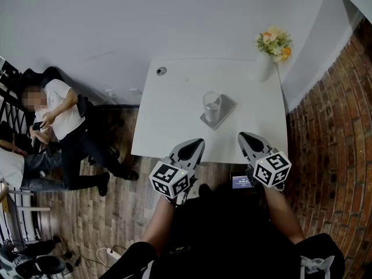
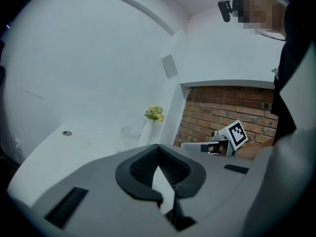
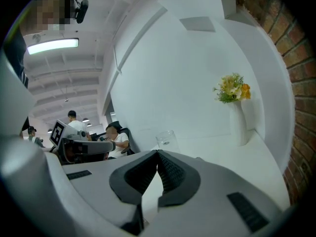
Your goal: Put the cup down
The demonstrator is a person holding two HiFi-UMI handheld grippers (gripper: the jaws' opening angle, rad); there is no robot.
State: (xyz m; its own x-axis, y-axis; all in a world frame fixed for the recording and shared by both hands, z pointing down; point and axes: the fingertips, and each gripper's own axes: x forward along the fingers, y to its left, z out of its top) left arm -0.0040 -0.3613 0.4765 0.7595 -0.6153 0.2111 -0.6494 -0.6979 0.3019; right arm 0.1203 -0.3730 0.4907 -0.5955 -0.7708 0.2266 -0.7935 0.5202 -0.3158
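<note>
A clear glass cup (image 1: 211,105) stands upright on a grey square pad (image 1: 225,114) in the middle of the white table (image 1: 174,121). Both grippers hang at the table's near edge, short of the cup and apart from it. My left gripper (image 1: 196,145) is shut with nothing in it, its tips meeting in the left gripper view (image 2: 158,147). My right gripper (image 1: 246,139) is shut and empty too, its tips (image 3: 158,153) closed. The cup (image 2: 129,132) shows small beyond the left jaws, and the cup (image 3: 166,138) sits just past the right jaws.
A white vase of yellow flowers (image 1: 273,46) stands at the table's far right corner by the brick wall (image 1: 331,132). A round cable hole (image 1: 161,71) is at the far left. A seated person (image 1: 61,127) is left of the table, on the wooden floor.
</note>
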